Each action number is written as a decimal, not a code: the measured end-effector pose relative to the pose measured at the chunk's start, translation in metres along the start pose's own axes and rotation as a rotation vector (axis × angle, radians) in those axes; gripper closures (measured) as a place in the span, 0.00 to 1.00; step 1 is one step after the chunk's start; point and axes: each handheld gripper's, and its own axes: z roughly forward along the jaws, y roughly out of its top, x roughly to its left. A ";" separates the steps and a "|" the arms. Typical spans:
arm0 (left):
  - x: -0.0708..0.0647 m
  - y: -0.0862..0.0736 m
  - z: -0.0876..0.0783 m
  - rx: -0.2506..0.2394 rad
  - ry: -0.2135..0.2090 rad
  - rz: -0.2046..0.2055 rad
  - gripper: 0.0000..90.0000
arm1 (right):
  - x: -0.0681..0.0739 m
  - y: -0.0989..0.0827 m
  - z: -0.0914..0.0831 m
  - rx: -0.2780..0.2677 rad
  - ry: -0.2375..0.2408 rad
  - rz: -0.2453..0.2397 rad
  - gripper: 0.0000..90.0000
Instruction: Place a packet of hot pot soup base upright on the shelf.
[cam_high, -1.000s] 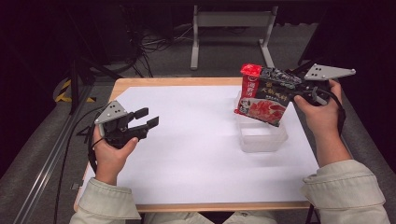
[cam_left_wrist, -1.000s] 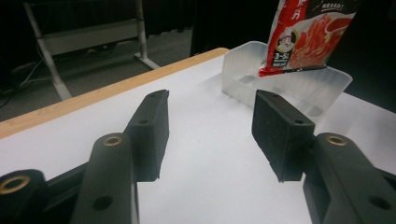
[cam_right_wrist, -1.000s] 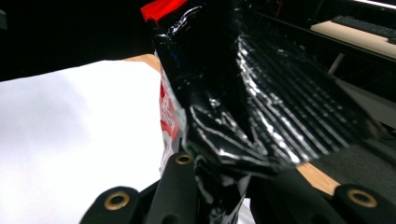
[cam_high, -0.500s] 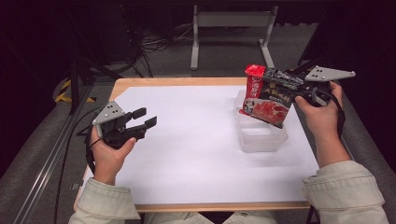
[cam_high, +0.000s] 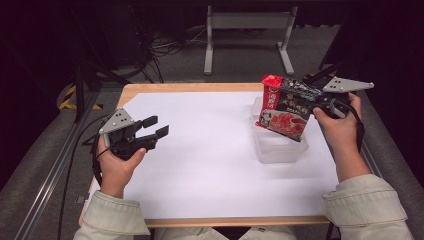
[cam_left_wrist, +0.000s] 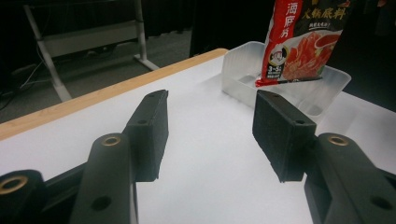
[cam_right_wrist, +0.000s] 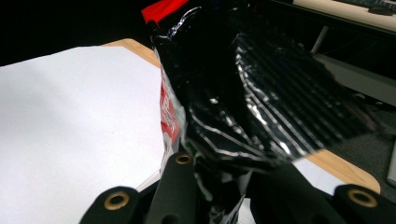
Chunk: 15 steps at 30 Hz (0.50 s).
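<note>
1. High view: right gripper (cam_high: 306, 96) clamped a black-and-red sauce pouch (cam_high: 284, 107) by its edge and held it in the air, tilted, directly above the clear plastic tray (cam_high: 280, 146) at the right side of the counter (cam_high: 200, 150). Pouch bottom looked just over the tray's far part; contact could not be told. Print on the pouch was too small to read here.
2. High view: left gripper (cam_high: 157, 126) sat well apart at the counter's left edge, jaws parted with nothing between them.
3. Left gripper view: left gripper (cam_left_wrist: 210, 128) jaws apart and empty over the white sheet. Behind them the pouch (cam_left_wrist: 299, 42) hung over the tray (cam_left_wrist: 240, 70), lower edge level with the rim. Chinese writing showed on it: a red band with white characters and gold characters up top, likely "火锅底料". A small "3-5" sat near a round logo beside a photo of red meat slices.
4. Right gripper view: right gripper (cam_right_wrist: 217, 186) jaws closed tight on the pouch (cam_right_wrist: 247, 98); glossy crinkled black foil with a red top corner, no legible text.
</note>
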 end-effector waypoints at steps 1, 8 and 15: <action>0.000 0.000 0.000 -0.001 -0.001 -0.002 0.52 | 0.000 -0.001 0.001 0.002 0.003 0.003 0.93; 0.001 0.000 0.000 0.003 0.000 0.002 0.52 | -0.001 -0.009 0.004 0.013 0.007 0.013 0.93; 0.001 -0.001 0.000 0.008 0.002 0.002 0.52 | 0.000 -0.016 0.007 0.018 0.012 0.019 0.93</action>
